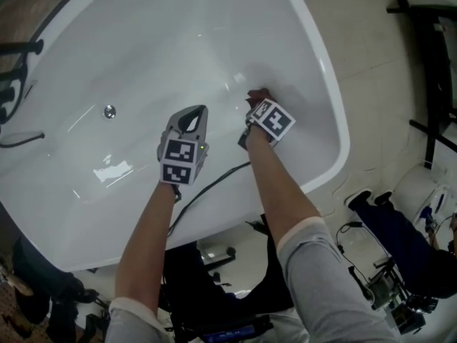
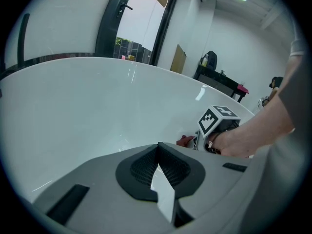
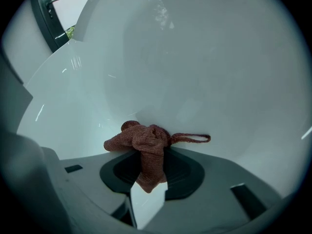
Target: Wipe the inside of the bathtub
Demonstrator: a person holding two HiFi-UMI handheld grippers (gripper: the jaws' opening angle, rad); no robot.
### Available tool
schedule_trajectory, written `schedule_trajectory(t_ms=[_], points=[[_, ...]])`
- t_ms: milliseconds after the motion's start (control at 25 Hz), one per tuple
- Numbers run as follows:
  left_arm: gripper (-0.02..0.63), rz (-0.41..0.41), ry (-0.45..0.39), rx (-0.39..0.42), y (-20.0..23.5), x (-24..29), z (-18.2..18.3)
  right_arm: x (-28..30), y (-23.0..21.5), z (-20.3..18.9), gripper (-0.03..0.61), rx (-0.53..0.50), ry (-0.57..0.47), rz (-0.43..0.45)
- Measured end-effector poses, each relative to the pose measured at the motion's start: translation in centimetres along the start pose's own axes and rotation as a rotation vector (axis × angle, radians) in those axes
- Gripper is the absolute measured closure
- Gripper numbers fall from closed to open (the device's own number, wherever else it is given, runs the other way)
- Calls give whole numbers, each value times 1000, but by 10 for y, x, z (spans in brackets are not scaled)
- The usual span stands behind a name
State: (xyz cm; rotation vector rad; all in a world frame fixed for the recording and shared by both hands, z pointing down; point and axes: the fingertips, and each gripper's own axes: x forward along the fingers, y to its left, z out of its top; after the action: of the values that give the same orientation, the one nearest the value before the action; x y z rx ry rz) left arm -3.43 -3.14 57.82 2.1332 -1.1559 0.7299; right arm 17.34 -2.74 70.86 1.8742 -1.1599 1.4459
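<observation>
The white bathtub (image 1: 321,77) fills the head view. My right gripper (image 1: 252,103) is shut on a reddish-brown cloth (image 3: 145,143), bunched at the jaw tips with a loop sticking out to the right. The cloth (image 1: 257,94) presses against the tub's inner wall near the right end. It also shows as a small red bit (image 2: 185,141) in the left gripper view, beside the right gripper's marker cube (image 2: 218,119). My left gripper (image 1: 191,117) hangs over the tub floor, left of the right one, jaws shut with nothing between them.
A round metal drain (image 1: 109,111) sits in the tub floor to the left. A black cable (image 1: 214,181) runs over the tub's near rim. Dark stands and equipment (image 1: 400,234) crowd the tiled floor on the right.
</observation>
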Motion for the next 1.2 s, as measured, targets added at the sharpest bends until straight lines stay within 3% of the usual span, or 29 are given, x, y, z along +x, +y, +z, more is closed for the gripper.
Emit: schedule_trajectory(t_ms=[320, 800, 920, 1200], points=[[606, 22, -15, 16, 7, -19, 31, -27, 49, 59, 454, 14, -69, 65], [606, 6, -30, 19, -27, -33, 65, -67, -8, 53, 454, 7, -21, 3], [606, 13, -28, 20, -26, -39, 69, -72, 2, 66, 454, 38, -24, -5], [606, 25, -34, 43, -29, -47, 92, -98, 38, 111, 454, 57, -76, 69]])
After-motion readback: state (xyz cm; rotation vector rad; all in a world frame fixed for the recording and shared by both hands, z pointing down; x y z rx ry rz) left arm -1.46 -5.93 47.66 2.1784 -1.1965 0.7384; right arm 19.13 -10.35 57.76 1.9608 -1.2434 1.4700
